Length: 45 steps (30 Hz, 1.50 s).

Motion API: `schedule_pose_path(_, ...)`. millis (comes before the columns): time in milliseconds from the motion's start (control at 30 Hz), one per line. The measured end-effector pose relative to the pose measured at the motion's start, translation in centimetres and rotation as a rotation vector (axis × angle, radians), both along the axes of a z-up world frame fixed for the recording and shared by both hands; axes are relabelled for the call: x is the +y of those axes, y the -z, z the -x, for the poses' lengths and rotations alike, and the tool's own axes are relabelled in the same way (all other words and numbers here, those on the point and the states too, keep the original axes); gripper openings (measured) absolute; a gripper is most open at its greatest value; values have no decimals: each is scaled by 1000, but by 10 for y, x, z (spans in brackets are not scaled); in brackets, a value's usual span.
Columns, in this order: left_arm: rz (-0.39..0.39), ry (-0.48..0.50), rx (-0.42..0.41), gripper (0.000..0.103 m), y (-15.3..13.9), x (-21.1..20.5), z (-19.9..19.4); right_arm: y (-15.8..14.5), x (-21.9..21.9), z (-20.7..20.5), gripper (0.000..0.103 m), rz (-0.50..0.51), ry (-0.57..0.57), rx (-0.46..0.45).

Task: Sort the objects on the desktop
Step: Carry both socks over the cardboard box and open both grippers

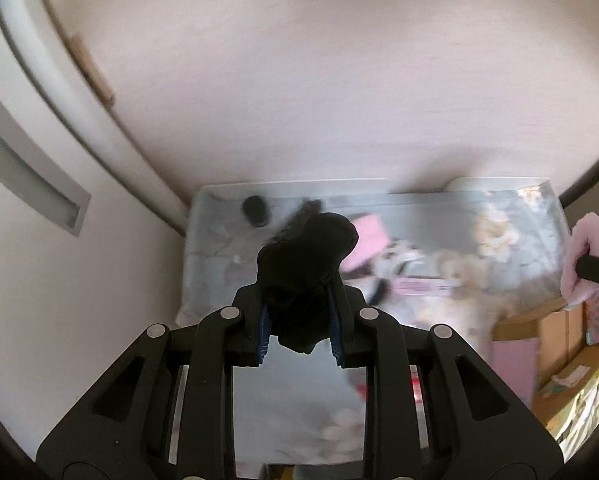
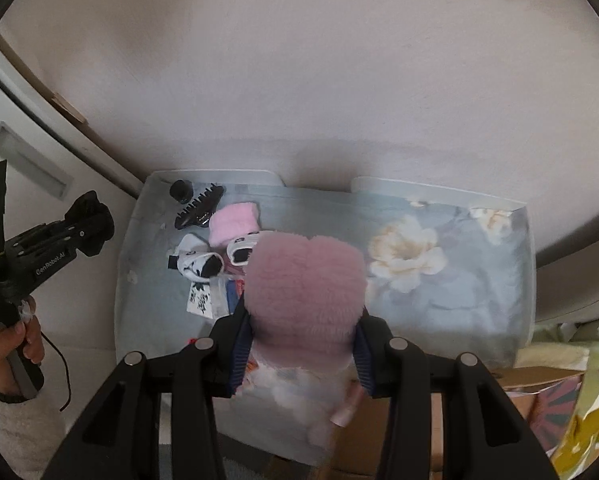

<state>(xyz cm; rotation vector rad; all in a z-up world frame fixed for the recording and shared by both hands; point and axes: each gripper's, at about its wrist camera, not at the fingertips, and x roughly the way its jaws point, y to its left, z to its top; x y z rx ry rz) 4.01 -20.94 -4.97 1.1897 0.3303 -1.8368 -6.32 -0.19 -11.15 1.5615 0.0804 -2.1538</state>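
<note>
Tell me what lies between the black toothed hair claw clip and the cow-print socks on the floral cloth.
A pale pink folded fluffy cloth lies between the hair claw clip and the cow-print socks, clearest in the right wrist view.

Soft, even indoor light; faint shadow along the wall base. Heavy motion blur, fisheye-bent edges, dark corner vignette.

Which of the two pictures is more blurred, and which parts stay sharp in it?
Left wrist view: more blurred, the floral cloth and clutter smear, while the left gripper and its black sock stay sharp. Right wrist view: clearer; the hair claw is crisp; fisheye bends the edges.
</note>
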Motion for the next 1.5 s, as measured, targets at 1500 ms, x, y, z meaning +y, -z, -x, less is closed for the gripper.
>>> schedule_pose_path(1500,-342,192,-112,21,176,267,224,86,239,-72,41,-121,39,-169)
